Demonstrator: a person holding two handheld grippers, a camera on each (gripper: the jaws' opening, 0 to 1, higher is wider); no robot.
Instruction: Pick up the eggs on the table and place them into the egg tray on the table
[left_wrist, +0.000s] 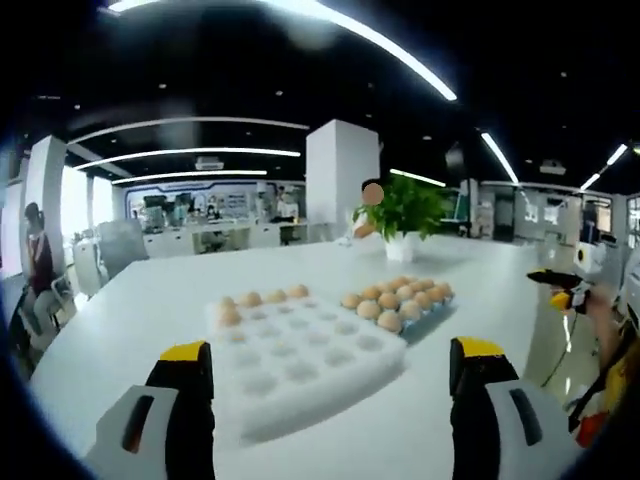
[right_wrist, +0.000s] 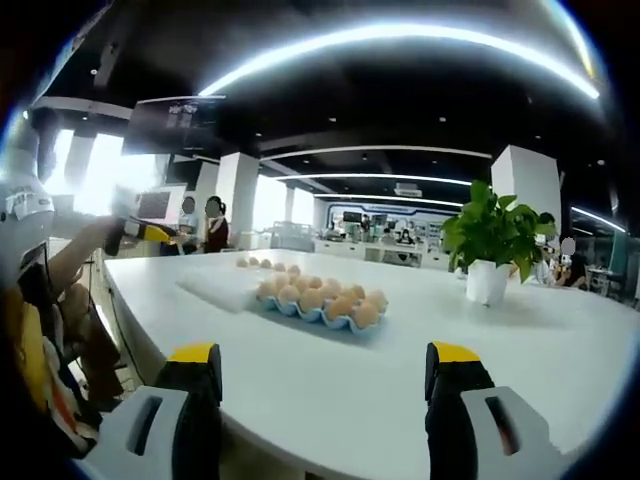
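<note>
In the left gripper view, the left gripper (left_wrist: 330, 385) is held wide open and empty above the near edge of the white table (left_wrist: 150, 300). A white egg tray (left_wrist: 300, 350) lies just ahead, with five eggs (left_wrist: 262, 298) along its far edge. To its right, touching it, a blue tray (left_wrist: 425, 318) full of eggs is seen, and a potted plant (left_wrist: 403, 215) stands farther back. In the right gripper view, the right gripper (right_wrist: 325, 385) is likewise open, with nothing held.
</note>
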